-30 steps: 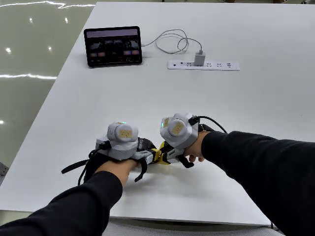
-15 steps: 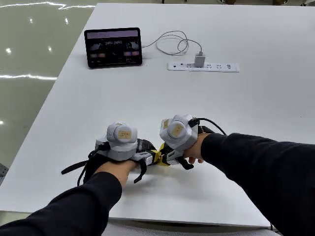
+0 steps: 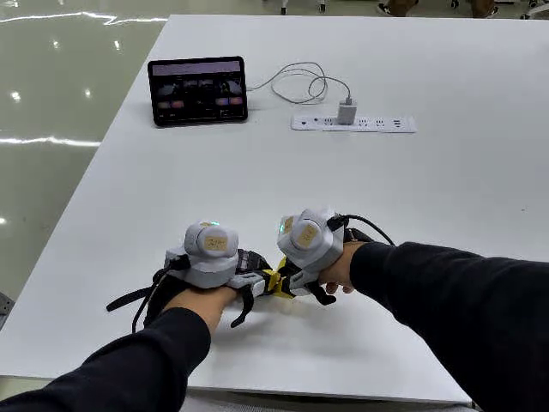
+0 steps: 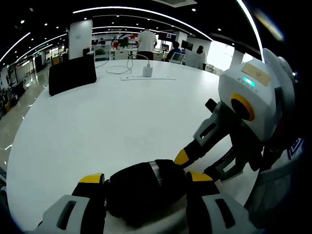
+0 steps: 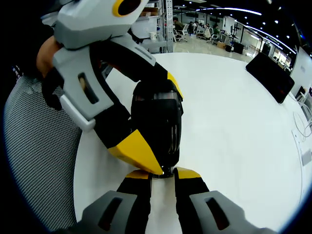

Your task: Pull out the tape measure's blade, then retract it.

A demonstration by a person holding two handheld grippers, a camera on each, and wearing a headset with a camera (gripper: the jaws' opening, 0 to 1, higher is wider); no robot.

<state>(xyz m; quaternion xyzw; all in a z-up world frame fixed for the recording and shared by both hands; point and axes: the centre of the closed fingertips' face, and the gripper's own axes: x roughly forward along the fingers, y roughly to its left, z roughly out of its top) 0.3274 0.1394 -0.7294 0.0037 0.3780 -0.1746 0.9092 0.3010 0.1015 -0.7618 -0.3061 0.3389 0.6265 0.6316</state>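
The left tongs point(image 4: 146, 178) are gripping the black rounded tape measure case point(image 4: 141, 191) near the white tabletop's point(image 3: 343, 172) front edge. The right tongs point(image 5: 163, 175) are pinching what appears to be the blade tip point(image 5: 163, 170). No blade is showing drawn out, so pull-out and retraction are both pending. Housing lettering is too blurred to read.

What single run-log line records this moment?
left gripper: shut on tape measure | right gripper: jaws pinch blade tip | pull: not begun

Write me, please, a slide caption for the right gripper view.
Left tool clamps the black rounded tape measure over the white table while the right tool pinches its metal blade tip.
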